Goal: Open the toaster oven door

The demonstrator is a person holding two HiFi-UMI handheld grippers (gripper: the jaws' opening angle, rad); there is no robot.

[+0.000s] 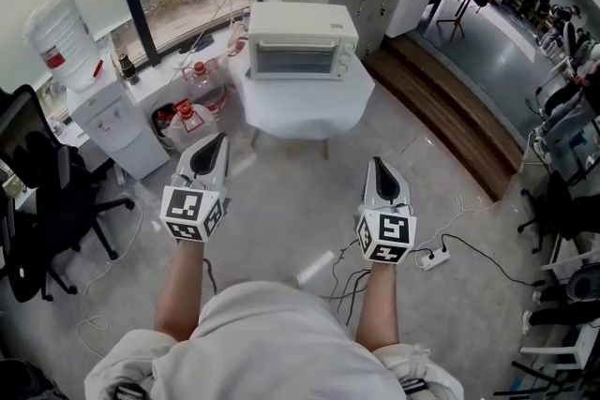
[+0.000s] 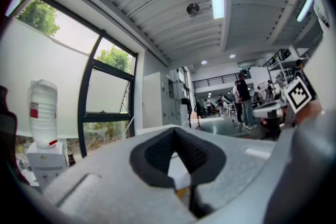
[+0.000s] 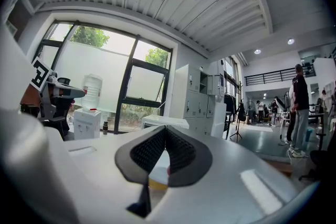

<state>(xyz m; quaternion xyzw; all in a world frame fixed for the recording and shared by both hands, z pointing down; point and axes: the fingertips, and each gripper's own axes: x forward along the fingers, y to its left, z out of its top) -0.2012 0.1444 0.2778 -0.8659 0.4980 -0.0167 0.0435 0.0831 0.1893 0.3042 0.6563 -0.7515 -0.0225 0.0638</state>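
Note:
A white toaster oven [image 1: 300, 40] stands with its glass door closed on a small table under a white cloth [image 1: 305, 103], at the far middle of the head view. Both grippers hang over the floor well short of it, pointing toward it. My left gripper [image 1: 221, 138] is shut with nothing between its black pads [image 2: 157, 152]. My right gripper [image 1: 378, 161] is shut and empty too. In the right gripper view the oven's top [image 3: 164, 122] peeks over the closed fingertips [image 3: 167, 129].
A water dispenser [image 1: 108, 112] with a bottle [image 1: 61, 33] stands at the left by the window, with water jugs [image 1: 187, 122] on the floor beside it. A black office chair [image 1: 42, 192] is at the far left. A power strip [image 1: 433, 258] and cables lie right. A wooden step [image 1: 450, 108] runs behind.

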